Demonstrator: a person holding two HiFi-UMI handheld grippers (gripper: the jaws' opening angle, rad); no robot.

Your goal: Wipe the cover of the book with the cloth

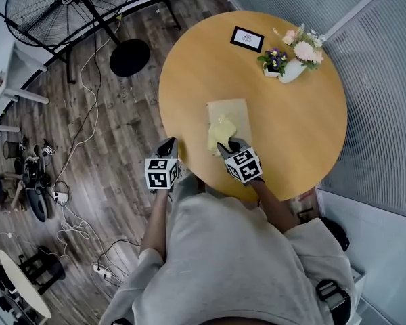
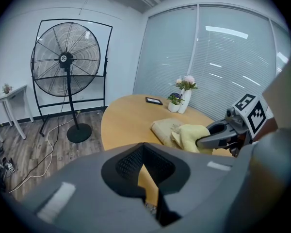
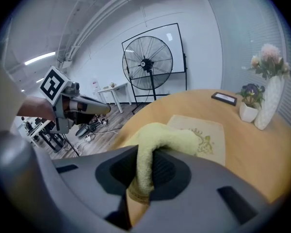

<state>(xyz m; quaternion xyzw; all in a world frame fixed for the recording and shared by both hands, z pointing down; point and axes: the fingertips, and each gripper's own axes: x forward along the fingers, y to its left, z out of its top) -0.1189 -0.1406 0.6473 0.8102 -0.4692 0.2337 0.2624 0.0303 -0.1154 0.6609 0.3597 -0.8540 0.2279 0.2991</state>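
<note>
A tan book (image 1: pixel 230 112) lies flat on the round wooden table (image 1: pixel 298 141), near its front edge. A yellow cloth (image 1: pixel 221 133) is bunched over the book's near end. My right gripper (image 1: pixel 224 146) is shut on the cloth's near part; in the right gripper view the cloth (image 3: pixel 165 136) hangs out between the jaws of that gripper (image 3: pixel 144 165), with the book (image 3: pixel 206 130) just beyond. My left gripper (image 1: pixel 168 144) hovers at the table's left front edge, shut and holding nothing. The left gripper view shows its own jaws (image 2: pixel 144 152) closed, and the cloth (image 2: pixel 191 134) to the right.
A white vase of flowers (image 1: pixel 294 68), a small potted plant (image 1: pixel 274 62) and a black picture frame (image 1: pixel 247 38) stand at the table's far side. A large standing fan (image 1: pixel 71 5) and loose cables (image 1: pixel 74 215) occupy the wooden floor to the left.
</note>
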